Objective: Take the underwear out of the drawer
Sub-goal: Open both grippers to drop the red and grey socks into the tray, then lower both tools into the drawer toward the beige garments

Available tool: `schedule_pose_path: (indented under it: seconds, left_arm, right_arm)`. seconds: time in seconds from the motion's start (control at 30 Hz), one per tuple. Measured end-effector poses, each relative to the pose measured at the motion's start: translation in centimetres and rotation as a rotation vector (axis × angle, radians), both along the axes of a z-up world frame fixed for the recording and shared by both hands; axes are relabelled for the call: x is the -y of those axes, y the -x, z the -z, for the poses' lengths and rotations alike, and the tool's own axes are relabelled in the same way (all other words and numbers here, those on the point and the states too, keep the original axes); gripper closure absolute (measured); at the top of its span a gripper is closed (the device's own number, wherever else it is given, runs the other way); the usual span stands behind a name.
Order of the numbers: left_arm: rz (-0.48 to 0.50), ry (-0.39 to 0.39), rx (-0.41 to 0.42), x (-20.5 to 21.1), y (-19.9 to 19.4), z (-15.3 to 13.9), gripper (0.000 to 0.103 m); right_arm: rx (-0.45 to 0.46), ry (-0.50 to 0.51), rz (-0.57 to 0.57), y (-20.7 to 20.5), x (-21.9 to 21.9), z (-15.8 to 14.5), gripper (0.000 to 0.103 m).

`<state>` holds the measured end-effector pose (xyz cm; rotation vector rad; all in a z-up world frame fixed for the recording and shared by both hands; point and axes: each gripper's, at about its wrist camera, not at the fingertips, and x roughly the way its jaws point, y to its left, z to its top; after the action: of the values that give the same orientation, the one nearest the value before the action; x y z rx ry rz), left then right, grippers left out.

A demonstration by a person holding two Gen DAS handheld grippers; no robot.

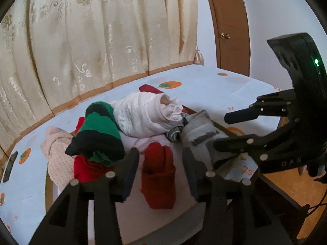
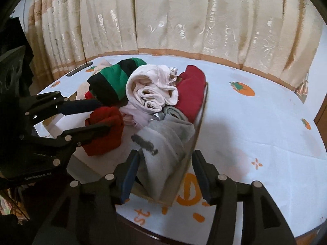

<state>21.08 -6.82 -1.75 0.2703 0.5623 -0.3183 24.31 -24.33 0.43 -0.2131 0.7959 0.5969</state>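
Underwear sits piled in the drawer (image 2: 201, 112) on the tablecloth (image 2: 255, 126): grey pair (image 2: 163, 140) at the near right edge, red roll (image 1: 158, 181) near the front, white bundle (image 1: 141, 118) and green-black piece (image 1: 98, 130) behind. My right gripper (image 2: 165, 175) is parted, its jaws straddling the grey pair and drawer wall, not pinching. My left gripper (image 1: 161, 171) is also parted, jaws either side of the red roll, gripping nothing.

**Drawer contents**

The shallow wooden drawer (image 2: 201, 114) rests on the table, filled with rolled underwear: a green-and-black striped roll (image 2: 114, 79), a white roll (image 2: 151, 89), a red roll (image 1: 158, 180), a dark red piece (image 2: 192, 91) and a grey piece (image 2: 165, 140).
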Motion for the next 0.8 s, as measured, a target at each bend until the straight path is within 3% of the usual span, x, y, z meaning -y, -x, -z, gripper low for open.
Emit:
schedule_pose_path:
  seconds: [0.43,0.63,0.8]
  left_arm:
    - [0.014,-0.023,0.028,-1.0,3.4,-1.0,0.052]
    - [0.011,-0.057,0.035,-2.5,6.2,-1.0,0.048]
    - [0.002,-0.079,0.012,-4.5,8.2,-0.2,0.045]
  right_arm:
    - [0.061,0.032,-0.037,6.8,2.2,-3.3,0.046]
    - [0.079,0.125,-0.112,11.3,2.7,-4.5,0.046]
    - [0.072,0.21,-0.164,13.9,2.6,-3.4,0.046]
